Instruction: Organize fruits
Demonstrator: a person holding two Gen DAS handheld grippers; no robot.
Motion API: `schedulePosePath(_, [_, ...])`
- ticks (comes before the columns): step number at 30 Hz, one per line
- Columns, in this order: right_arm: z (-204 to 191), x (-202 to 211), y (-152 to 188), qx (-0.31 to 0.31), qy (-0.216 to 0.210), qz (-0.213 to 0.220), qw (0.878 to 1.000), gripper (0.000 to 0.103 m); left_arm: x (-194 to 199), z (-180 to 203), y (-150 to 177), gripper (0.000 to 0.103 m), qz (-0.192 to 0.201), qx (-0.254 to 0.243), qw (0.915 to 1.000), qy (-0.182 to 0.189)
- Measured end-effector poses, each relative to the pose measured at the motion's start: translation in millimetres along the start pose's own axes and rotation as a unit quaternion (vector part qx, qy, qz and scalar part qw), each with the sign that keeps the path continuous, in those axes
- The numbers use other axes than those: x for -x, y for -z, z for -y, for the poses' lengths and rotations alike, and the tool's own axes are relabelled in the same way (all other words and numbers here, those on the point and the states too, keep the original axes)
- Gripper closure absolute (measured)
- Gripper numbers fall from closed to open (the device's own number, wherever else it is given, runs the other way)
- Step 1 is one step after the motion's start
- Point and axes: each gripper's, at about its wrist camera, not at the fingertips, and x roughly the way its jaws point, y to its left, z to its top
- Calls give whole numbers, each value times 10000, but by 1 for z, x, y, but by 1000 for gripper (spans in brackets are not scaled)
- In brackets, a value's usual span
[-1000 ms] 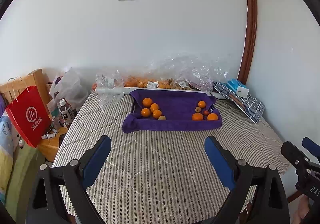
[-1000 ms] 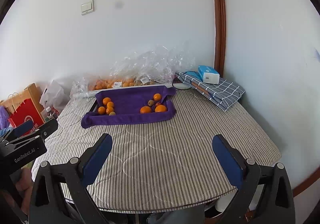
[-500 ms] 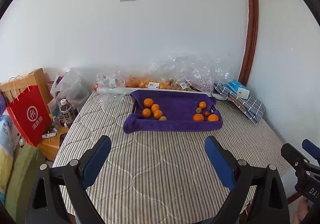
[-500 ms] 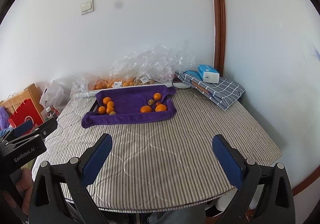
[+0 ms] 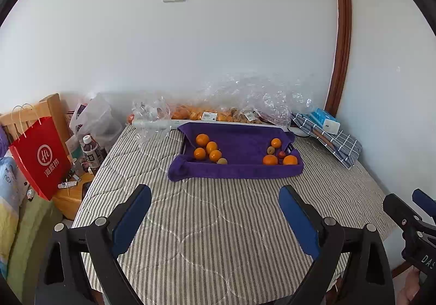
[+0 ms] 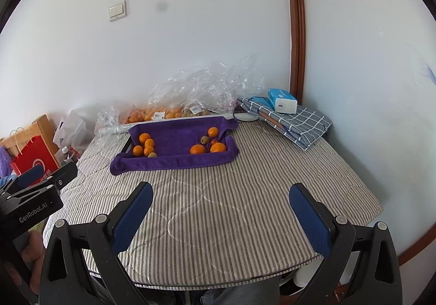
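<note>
A tray lined with a purple towel [image 5: 239, 172] [image 6: 177, 161] sits at the far side of the striped table. Its left side holds several oranges [image 5: 207, 148] [image 6: 144, 145] and a small brownish fruit [image 5: 222, 161]. Its right side holds oranges [image 5: 280, 159] [image 6: 207, 148], a small brown fruit [image 6: 204, 139] and a small red fruit [image 5: 281, 154]. My left gripper [image 5: 215, 212] is open and empty over the near part of the table. My right gripper [image 6: 220, 212] is open and empty too, well short of the tray.
Clear plastic bags of oranges [image 5: 218, 114] [image 6: 174, 111] lie against the wall behind the tray. A folded checked cloth with a tissue pack [image 5: 327, 125] [image 6: 282, 100] sits back right. A red paper bag [image 5: 41, 155] and bottles stand left of the table. The striped table cover [image 6: 218, 209] spreads below the grippers.
Both views have shifted only slightly; the tray sits a touch lower in the left wrist view. Both grippers stay open and empty.
</note>
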Motion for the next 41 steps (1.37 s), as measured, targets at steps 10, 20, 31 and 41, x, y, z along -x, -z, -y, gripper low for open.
schedulePosePath(10, [1,3,0,-4,29,48,10000,4,0,0,0,8,4,-2,10000,-2])
schedulePosePath(20, [0,4,1,-5,37,72,10000,4,1,0,1,8,15,0,10000,-9])
schedulePosePath(31, [0,5,1,-15,65,76,9999,4,2,-2,1,8,-5,20,10000,-4])
schedulePosePath(41, [-1,5,1,-6,81,96,9999,4,1,-2,2,8,6,-5,10000,-52])
